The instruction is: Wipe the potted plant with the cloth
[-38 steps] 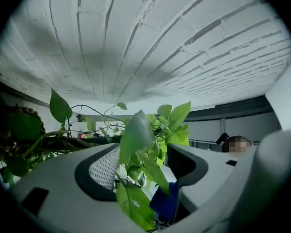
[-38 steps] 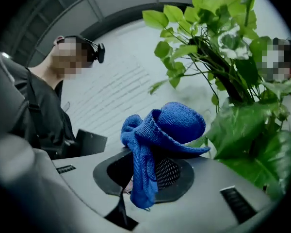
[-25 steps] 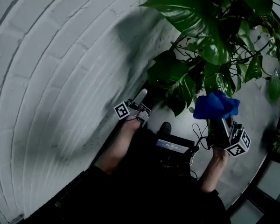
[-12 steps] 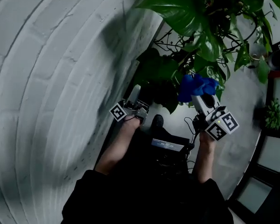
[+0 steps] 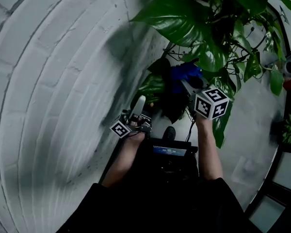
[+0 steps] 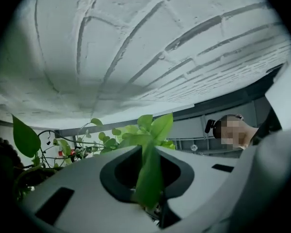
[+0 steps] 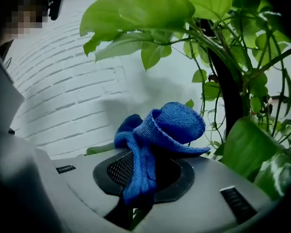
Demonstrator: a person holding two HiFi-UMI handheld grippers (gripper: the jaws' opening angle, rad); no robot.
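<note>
**Helper:** What have your left tongs got?

**Me:** My left tongs (image 5: pixel 138 102) have just been closing, and they're now pinched on a slim pale-green leaf (image 6: pixel 149 176). In the left gripper view the leaf stands up between the two jaws, with its tip poking out past them. Those tongs point upward, close to the white-painted brick wall (image 5: pixel 53 81).

**Helper:** And the right ones?

**Me:** My right tongs (image 5: pixel 188 85) are clamped on the blue terry cloth (image 7: pixel 167 125). One tail of it runs down into the jaws and the rest is bunched in a loose roll above them.

**Helper:** Where is the cloth compared with the plant?

**Me:** It's in among the foliage of the leafy green potted plant (image 5: pixel 208 38). From the head view the cloth (image 5: pixel 184 72) sits under the broad glossy top leaf (image 5: pixel 172 18) and just right of the darker low leaves near my left tongs. In the right gripper view the plant's dark upright stem (image 7: pixel 230 91) is just to the cloth's right, and a big light-green leaf hangs above it. I can't tell whether the cloth is touching any leaf.

**Helper:** How close are your hands?

**Me:** They're near each other but apart. The right tongs sit higher in the head view, and their square-marker cube (image 5: pixel 211 102) faces up at me.
</note>
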